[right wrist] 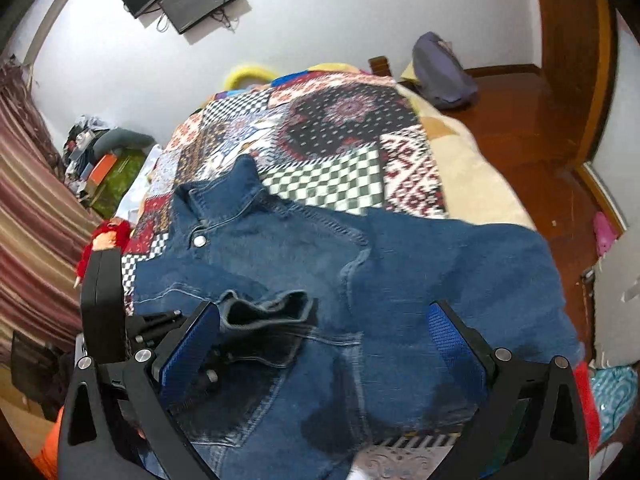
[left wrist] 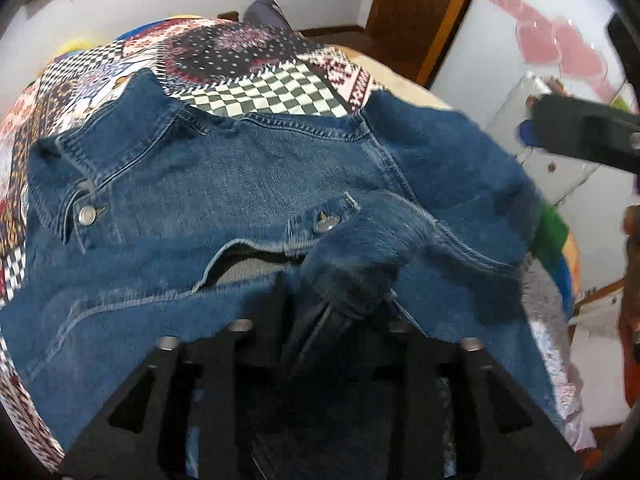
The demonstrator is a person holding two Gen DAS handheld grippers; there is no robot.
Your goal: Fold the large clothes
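A blue denim jacket [left wrist: 248,184] lies on the patchwork bedspread [left wrist: 256,60], collar toward the far end. My left gripper [left wrist: 320,320] is shut on a bunched sleeve cuff [left wrist: 352,248] of the jacket, lifted over its front. In the right wrist view the jacket [right wrist: 420,272] spreads below my right gripper [right wrist: 324,332], which is open and empty, its blue pads [right wrist: 192,344] wide apart just above the denim. The held cuff [right wrist: 268,312] shows near the left pad, with the left gripper's body [right wrist: 104,300] beside it.
The bedspread [right wrist: 332,132] covers the far half of the bed. A purple bag [right wrist: 440,68] sits at the bed's far right corner. Wooden floor [right wrist: 532,128] lies to the right, a striped curtain [right wrist: 28,200] and clutter to the left.
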